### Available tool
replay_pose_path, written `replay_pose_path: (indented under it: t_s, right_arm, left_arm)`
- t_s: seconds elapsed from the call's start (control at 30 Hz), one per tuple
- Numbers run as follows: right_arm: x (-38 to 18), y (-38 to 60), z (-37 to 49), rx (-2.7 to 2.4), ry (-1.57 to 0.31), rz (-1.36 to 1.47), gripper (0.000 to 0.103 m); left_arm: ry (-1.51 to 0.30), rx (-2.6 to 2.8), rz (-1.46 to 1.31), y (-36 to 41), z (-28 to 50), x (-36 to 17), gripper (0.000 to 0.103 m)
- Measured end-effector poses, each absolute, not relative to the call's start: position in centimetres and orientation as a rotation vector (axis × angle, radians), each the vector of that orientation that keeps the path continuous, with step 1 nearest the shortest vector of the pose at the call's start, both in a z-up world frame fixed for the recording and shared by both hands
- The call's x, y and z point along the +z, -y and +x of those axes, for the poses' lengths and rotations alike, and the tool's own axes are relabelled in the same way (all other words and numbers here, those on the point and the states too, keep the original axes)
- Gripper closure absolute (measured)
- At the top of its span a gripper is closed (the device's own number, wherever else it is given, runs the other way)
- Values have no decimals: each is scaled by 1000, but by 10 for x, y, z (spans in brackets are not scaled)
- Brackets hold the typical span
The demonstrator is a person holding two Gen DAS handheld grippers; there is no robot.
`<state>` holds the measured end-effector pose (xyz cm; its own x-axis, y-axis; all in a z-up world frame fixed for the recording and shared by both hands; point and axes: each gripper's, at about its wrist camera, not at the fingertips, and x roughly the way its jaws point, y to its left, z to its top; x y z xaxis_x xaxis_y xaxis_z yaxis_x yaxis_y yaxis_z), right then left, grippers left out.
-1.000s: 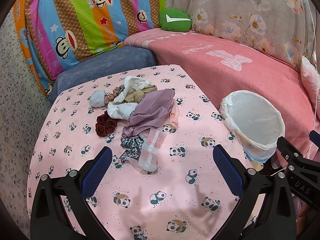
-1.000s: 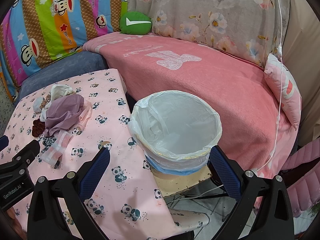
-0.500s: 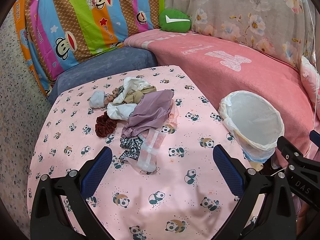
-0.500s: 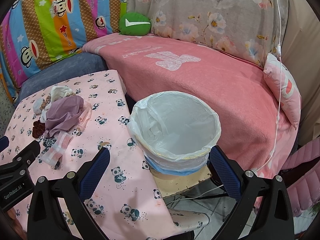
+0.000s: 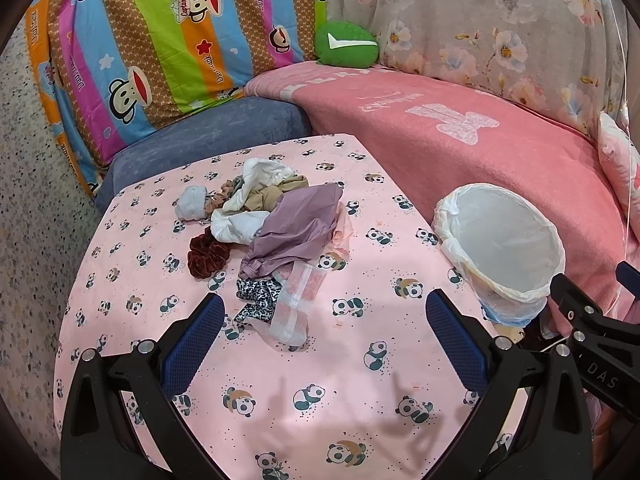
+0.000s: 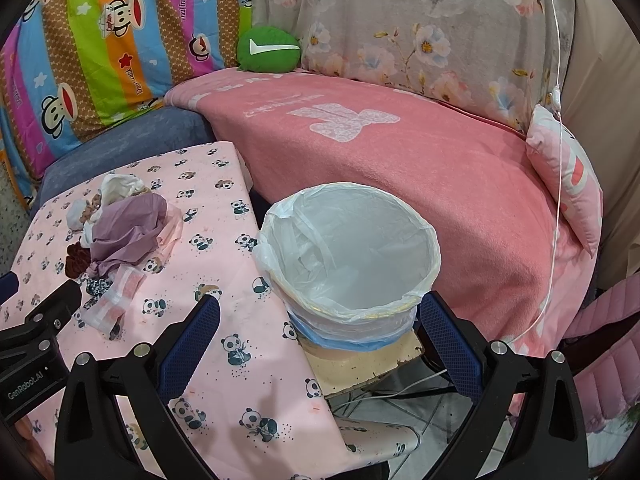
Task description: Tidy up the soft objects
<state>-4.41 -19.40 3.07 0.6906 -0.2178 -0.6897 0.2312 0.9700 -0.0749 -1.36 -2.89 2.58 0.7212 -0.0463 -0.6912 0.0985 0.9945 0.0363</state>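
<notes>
Little has moved since the earlier frames: both views have drifted only slightly, and the pile of soft things (image 5: 264, 240) lies as it did, in the middle of the left wrist view on the panda-print tablecloth (image 5: 320, 380). On top is a mauve cloth (image 5: 296, 232); a dark red scrunchie (image 5: 208, 254) sits at its left edge, and a leopard-print piece (image 5: 258, 296) and a sheer pink-and-white pouch (image 5: 298, 304) lie nearest the camera. What lies beneath the mauve cloth is hard to make out.

The lined bin (image 6: 348, 248) stands beside the table's right edge, filling the centre of the right wrist view; it looks empty, so the sorting has probably not begun. This appears to be the approach to a first pick.

The left gripper (image 5: 322, 322) hovers above the cloth at the lower middle of its frame, jaws spread wide, holding and touching nothing. The right gripper (image 6: 318, 328) is equally wide and empty, framing the bin's near side.

Next, the left gripper should probably move forward and down to the nearest item and close on a single layer.
</notes>
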Motion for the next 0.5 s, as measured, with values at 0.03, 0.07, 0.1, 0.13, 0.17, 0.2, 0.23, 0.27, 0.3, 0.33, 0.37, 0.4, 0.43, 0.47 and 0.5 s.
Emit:
replay_pose_path:
  t_s: [0.03, 0.07, 0.1, 0.13, 0.17, 0.2, 0.23, 0.27, 0.3, 0.33, 0.37, 0.4, 0.43, 0.47, 0.5]
  right_arm:
    - [31, 194, -44, -251, -767, 20, 5]
    - [31, 194, -45, -252, -765, 21, 5]
    - [31, 194, -45, -252, -764, 22, 5]
    - [31, 194, -45, -252, -763, 23, 5]
    - [32, 195, -45, -252, -762, 25, 5]
    - [32, 195, -45, -251, -762, 28, 5]
    - [32, 196, -45, -250, -762, 30, 5]
    - [32, 195, -45, -250, -762, 30, 5]
    - [32, 195, -45, -250, -760, 30, 5]
    - [32, 195, -45, -250, -759, 30, 5]
    - [33, 196, -46, -249, -757, 31, 5]
    - [33, 195, -45, -248, -757, 31, 5]
    - [34, 195, -45, -248, -756, 32, 5]
    - [34, 195, -45, -247, -754, 32, 5]
    - [35, 195, -45, -245, -753, 32, 5]
  left_arm:
    - [-760, -82, 73, 30, -13, 26, 7]
    - [-761, -83, 75, 29, -14, 25, 7]
    - [-761, -84, 75, 28, -14, 25, 7]
    - [-760, -86, 75, 28, -14, 25, 7]
    - [-759, -87, 74, 29, -13, 25, 7]
    - [-760, -88, 73, 28, -14, 25, 7]
    - [-760, -88, 73, 28, -14, 24, 7]
    - [-760, -89, 73, 28, -14, 24, 7]
    - [-760, -88, 73, 28, -14, 24, 7]
    - [-759, -88, 73, 28, -14, 25, 7]
    - [-759, -88, 73, 28, -14, 25, 7]
    - [-760, -87, 73, 28, -14, 24, 7]
    - [-759, -87, 72, 28, -14, 25, 7]
    - [-759, -88, 72, 28, -14, 24, 7]
    - [-759, -88, 72, 28, -14, 24, 7]
